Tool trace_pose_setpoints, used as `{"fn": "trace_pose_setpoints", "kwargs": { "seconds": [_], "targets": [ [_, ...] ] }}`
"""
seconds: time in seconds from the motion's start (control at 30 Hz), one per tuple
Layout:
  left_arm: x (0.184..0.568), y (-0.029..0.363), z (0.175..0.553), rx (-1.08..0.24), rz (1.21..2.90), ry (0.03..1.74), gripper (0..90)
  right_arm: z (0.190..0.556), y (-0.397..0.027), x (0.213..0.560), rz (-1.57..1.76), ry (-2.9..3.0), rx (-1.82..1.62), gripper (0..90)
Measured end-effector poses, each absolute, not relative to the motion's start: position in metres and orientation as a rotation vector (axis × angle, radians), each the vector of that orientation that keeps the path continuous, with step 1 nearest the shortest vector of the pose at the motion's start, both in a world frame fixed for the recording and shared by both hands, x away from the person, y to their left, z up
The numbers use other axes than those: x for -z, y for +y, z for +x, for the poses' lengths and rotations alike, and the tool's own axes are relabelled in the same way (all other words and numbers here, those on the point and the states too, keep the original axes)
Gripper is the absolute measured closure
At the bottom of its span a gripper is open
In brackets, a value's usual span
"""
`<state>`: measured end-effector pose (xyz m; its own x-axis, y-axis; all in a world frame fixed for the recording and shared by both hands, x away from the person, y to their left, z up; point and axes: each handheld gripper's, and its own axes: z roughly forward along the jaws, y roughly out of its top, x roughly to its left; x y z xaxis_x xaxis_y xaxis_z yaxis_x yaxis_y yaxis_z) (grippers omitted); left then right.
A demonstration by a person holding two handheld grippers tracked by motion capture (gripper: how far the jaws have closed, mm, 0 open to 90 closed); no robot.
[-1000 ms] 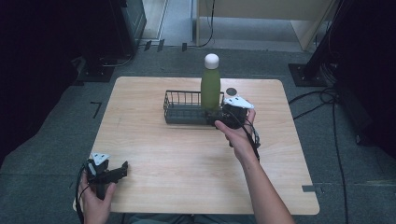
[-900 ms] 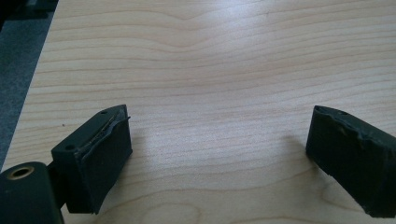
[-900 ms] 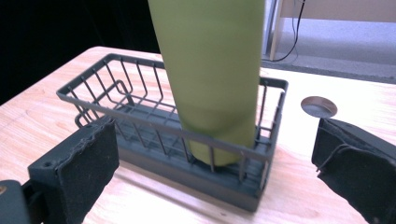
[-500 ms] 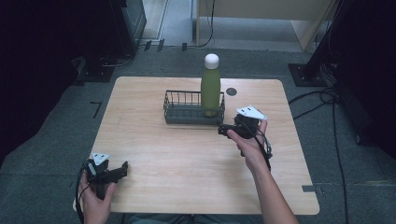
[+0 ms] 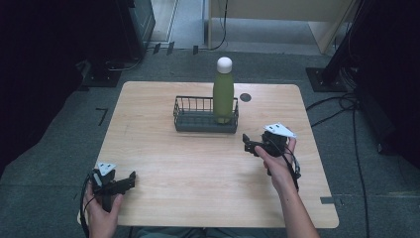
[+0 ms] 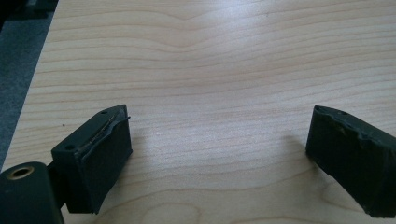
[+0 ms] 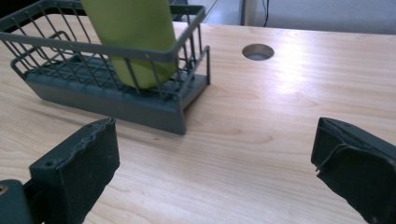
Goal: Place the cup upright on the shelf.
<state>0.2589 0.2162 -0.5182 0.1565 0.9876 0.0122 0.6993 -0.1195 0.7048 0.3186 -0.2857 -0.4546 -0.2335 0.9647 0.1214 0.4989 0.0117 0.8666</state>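
Wooden table (image 5: 198, 163) carries all. At 7 o'clock the left gripper (image 5: 130, 179) rests, jaws apart, empty. Toward 12 o'clock the green bottle (image 5: 223, 94) stands upright, cap up, in the wire basket (image 5: 190, 121). At 4 o'clock the right gripper (image 5: 246, 144) points at the basket, jaws released.

Bottle (image 7: 133, 39) top beyond frame edge

The far middle of the pale wooden desk (image 5: 163, 163) is blocked by a dark wire basket (image 5: 198, 120), with a tall green bottle with a white cap (image 5: 223, 91) stood upright in its right end. Bare wood is left along the near edge and both side edges.
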Motion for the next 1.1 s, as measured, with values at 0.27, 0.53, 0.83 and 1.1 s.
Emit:
{"fn": "trace_pose_setpoints", "kwargs": {
  "seconds": [0.27, 0.53, 0.83, 1.1],
  "targets": [
    [0.518, 0.216, 0.259, -0.673, 1.883, 1.600, 7.2, 0.308, -0.305, 0.466, 1.523, 1.762, -1.120, 1.0],
    [0.518, 0.216, 0.259, -0.673, 1.883, 1.600, 7.2, 0.298, -0.323, 0.477, 1.557, 1.745, -1.091, 1.1],
    [0.518, 0.216, 0.259, -0.674, 1.883, 1.600, 7.2, 0.285, -0.341, 0.492, 1.602, 1.726, -1.062, 0.9],
    [0.518, 0.216, 0.259, -0.673, 1.883, 1.600, 7.2, 0.270, -0.356, 0.503, 1.641, 1.711, -1.015, 0.0]
  ]
}}
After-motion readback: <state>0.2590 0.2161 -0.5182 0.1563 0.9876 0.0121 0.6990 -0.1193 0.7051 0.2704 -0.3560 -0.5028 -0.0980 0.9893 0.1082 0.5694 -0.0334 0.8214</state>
